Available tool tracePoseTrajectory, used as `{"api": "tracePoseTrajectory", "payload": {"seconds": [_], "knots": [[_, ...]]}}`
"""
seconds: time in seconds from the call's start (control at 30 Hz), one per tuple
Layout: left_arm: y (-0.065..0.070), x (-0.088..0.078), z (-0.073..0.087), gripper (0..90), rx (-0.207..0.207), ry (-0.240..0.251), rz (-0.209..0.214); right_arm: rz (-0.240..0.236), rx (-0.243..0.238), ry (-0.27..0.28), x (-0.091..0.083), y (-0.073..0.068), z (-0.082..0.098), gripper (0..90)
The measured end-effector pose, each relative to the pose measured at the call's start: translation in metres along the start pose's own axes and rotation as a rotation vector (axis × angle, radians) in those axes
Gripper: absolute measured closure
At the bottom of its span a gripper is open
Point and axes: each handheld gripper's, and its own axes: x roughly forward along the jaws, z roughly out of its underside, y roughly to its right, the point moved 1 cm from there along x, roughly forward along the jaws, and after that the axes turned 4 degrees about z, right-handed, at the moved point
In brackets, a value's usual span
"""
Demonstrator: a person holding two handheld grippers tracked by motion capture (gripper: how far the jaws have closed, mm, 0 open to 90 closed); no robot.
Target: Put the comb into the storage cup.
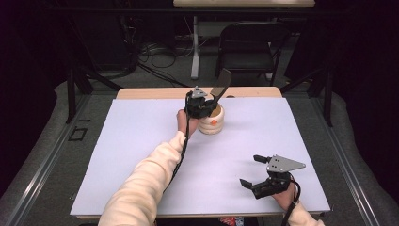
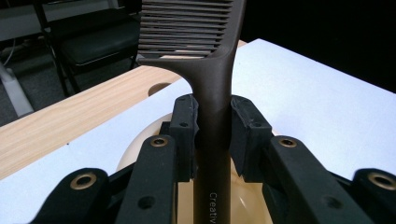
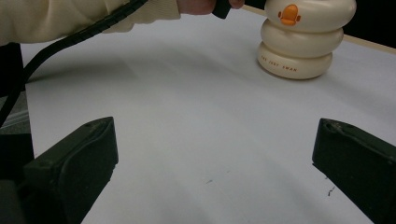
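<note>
Comb (image 2: 212, 93), dark brown, stands upright with its handle clamped between the pads of the left tool (image 2: 212, 133), teeth uppermost, directly over the cream ringed holder (image 3: 299, 39) near the table's (image 1: 141, 155) far edge. The step in hand looks like seating the comb in that holder; next it needs a straight descent into the opening, then release. The right tool (image 1: 255, 170) rests wide open and empty near the table's front right corner.

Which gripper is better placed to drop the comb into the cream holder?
Left. The left gripper is shut on the comb directly above the cream holder; the right gripper is open, away near the table's front edge.
</note>
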Motion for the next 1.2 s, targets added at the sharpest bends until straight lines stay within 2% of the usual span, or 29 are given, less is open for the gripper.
{"api": "tracePoseTrajectory", "payload": {"seconds": [0.73,1.2], "knots": [[-0.0015,-0.0010,0.0014,72.5,0.007,-0.030,0.013,0.001,-0.006,0.003,-0.0004,-0.0002,-0.0002,0.0],[-0.0035,-0.0005,0.0026,72.4,-0.005,-0.056,0.023,0.001,-0.005,0.004,-0.0007,0.0000,-0.0002,0.0]]}}
